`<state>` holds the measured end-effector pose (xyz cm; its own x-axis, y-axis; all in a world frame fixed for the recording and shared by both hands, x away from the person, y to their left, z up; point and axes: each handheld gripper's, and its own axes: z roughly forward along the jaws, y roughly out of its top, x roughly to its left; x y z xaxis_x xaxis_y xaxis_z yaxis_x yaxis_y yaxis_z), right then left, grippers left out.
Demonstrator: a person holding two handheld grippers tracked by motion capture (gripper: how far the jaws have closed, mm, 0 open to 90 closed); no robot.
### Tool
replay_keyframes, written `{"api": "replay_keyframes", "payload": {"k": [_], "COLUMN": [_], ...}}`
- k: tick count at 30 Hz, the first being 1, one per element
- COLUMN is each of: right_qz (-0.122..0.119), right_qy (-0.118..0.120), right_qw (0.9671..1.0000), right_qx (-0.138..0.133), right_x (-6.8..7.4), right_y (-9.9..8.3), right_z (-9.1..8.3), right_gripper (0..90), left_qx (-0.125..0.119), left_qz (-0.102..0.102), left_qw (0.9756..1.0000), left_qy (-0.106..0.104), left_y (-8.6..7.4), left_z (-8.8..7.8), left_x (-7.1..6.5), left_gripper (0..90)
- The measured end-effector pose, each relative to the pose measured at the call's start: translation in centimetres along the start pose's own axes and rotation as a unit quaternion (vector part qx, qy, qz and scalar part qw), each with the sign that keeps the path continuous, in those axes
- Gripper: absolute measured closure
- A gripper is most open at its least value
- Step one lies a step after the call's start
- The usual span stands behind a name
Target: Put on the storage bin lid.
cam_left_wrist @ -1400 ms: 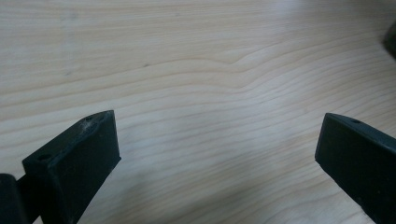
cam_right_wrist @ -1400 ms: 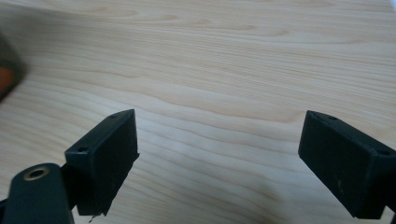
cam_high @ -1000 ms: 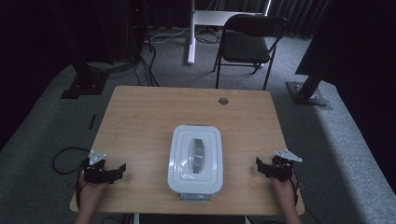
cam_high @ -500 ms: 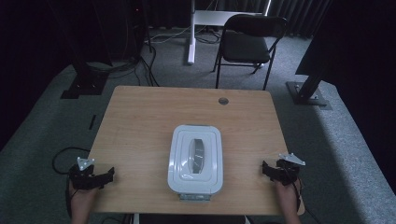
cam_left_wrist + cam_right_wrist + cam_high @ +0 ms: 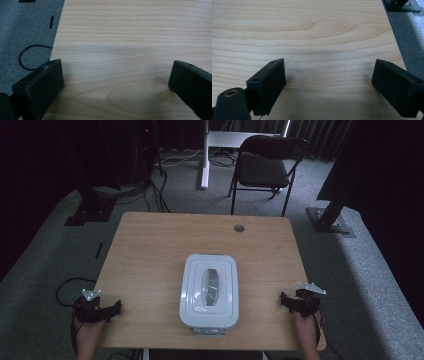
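White lidded container [image 5: 209,290] sat mid-desk [image 5: 150,250], left tool [image 5: 102,310] at eight o'clock, right tool [image 5: 292,302] at four, both wide and empty, likely flanking for a two-sided grab.

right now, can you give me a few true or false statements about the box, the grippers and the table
1. The white box has its lid on. True.
2. The left gripper is clamped on the box. False: its jaws stand wide apart over the bare table, well left of the box.
3. The right gripper is open. True: the right gripper view shows a wide gap with only wood between the jaws.
4. The box sits at the table's far edge. False: it sits near the person's edge, between the two grippers.
5. A folding chair stands on the floor beyond the table. True.
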<state>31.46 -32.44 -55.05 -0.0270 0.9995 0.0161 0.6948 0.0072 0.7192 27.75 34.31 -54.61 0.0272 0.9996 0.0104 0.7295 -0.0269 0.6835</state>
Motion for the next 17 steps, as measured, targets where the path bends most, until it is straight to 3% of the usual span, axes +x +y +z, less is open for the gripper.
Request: {"api": "replay_keyframes", "payload": {"k": [17], "right_qz": [-0.001], "right_qy": [0.001], "right_qw": [1.0], "right_qx": [0.0], "right_x": [-0.03], "right_y": [0.05], "right_z": [0.05], "right_gripper": [11.0], "left_qx": [-0.001], "left_qz": [-0.012], "left_qw": [0.9999], "left_qy": [0.01], "left_y": [0.32], "left_z": [0.32], "left_x": [-0.1], "left_gripper": [0.4]}}
